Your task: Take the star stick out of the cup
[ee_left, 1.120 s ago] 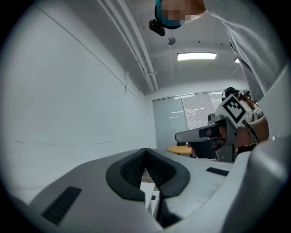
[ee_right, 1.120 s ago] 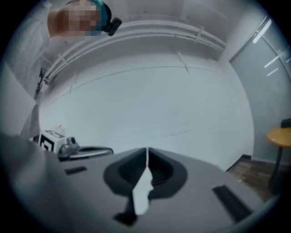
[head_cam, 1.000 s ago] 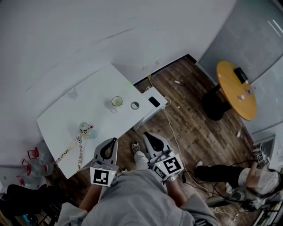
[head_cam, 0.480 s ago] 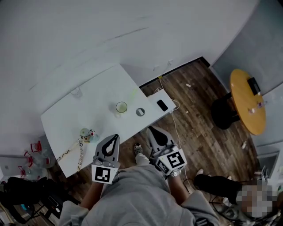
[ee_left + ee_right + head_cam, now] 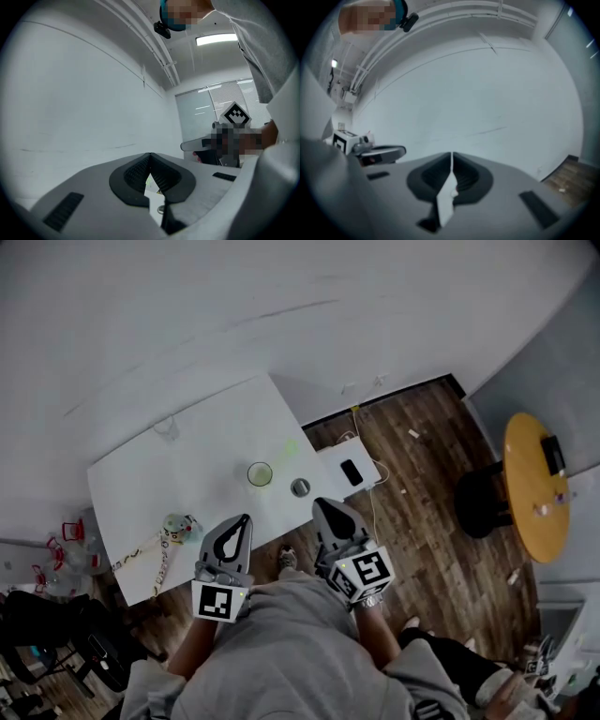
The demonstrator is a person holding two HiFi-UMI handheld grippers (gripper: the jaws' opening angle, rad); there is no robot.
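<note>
A small cup (image 5: 260, 473) with a green rim stands on the white table (image 5: 197, 460), near its front edge. A faint pale green streak (image 5: 289, 448) lies on the table just beyond the cup; I cannot tell whether it is the star stick. My left gripper (image 5: 245, 519) and right gripper (image 5: 322, 504) are held close to my body, below the table's front edge, tips toward the cup. Both are shut with nothing in them. The left gripper (image 5: 150, 155) looks along closed jaws, as does the right gripper (image 5: 451, 154), toward a white wall.
A grey ring (image 5: 300, 487) lies right of the cup. A clear glass (image 5: 167, 427) stands at the far side, a colourful toy (image 5: 178, 526) and a lanyard (image 5: 150, 559) at the left. A phone (image 5: 351, 472) rests on a low white box; an orange round table (image 5: 534, 488) stands at right.
The head view has swung, so the table and cup sit further right and lower in the picture. Both grippers stay shut near my body, now a little closer to the table edge.
</note>
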